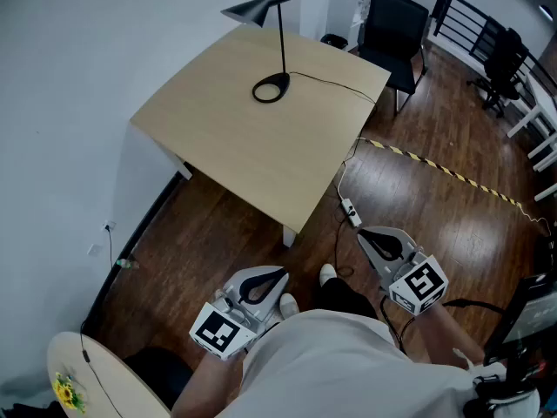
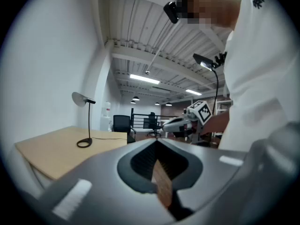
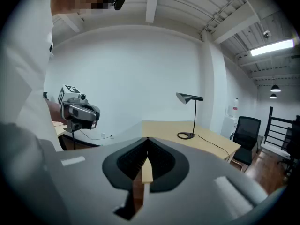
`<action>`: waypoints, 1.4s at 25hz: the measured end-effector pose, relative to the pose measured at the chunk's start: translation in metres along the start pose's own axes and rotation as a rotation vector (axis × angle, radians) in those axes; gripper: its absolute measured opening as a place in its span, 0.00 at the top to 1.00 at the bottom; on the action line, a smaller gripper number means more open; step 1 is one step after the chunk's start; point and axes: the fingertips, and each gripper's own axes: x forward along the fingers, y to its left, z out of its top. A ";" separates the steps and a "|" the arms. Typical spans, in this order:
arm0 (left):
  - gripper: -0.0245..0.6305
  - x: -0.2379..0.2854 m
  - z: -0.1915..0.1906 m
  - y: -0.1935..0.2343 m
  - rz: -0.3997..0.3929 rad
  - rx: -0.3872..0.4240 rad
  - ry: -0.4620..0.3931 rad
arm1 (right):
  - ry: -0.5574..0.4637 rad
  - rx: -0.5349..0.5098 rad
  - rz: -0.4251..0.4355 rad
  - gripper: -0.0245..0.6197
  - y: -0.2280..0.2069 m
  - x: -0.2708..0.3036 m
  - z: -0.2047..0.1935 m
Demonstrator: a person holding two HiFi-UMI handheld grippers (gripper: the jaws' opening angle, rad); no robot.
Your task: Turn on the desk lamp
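Note:
The black desk lamp (image 1: 271, 87) stands on the far part of the light wooden table (image 1: 235, 146), with a ring base, a thin pole and a cone shade (image 1: 259, 9) that looks dark. It also shows in the left gripper view, where the lamp (image 2: 85, 143) is at the left, and in the right gripper view, where the lamp (image 3: 187, 135) is right of centre. My left gripper (image 1: 275, 279) and right gripper (image 1: 369, 234) are held close to the person's body, well short of the table. Both are shut with nothing held. The left gripper (image 2: 159, 172) and right gripper (image 3: 143, 172) point over the wooden floor.
The lamp's cord (image 1: 335, 84) runs off the table edge down to a power strip (image 1: 351, 212) on the floor. A black chair (image 1: 392, 33) stands behind the table. Yellow-black tape (image 1: 444, 171) crosses the floor at right. A small round table (image 1: 87, 373) sits at bottom left.

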 end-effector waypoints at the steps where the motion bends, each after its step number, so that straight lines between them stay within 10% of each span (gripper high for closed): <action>1: 0.94 -0.003 0.002 0.001 0.004 0.006 -0.003 | 0.004 -0.002 0.002 0.96 -0.002 0.007 0.000; 18: 0.94 0.078 0.027 0.165 0.314 -0.070 0.040 | 0.104 -0.117 0.166 0.96 -0.201 0.282 -0.041; 35: 0.94 0.126 0.036 0.244 0.544 -0.164 0.110 | 0.240 -0.160 0.130 0.96 -0.356 0.529 -0.112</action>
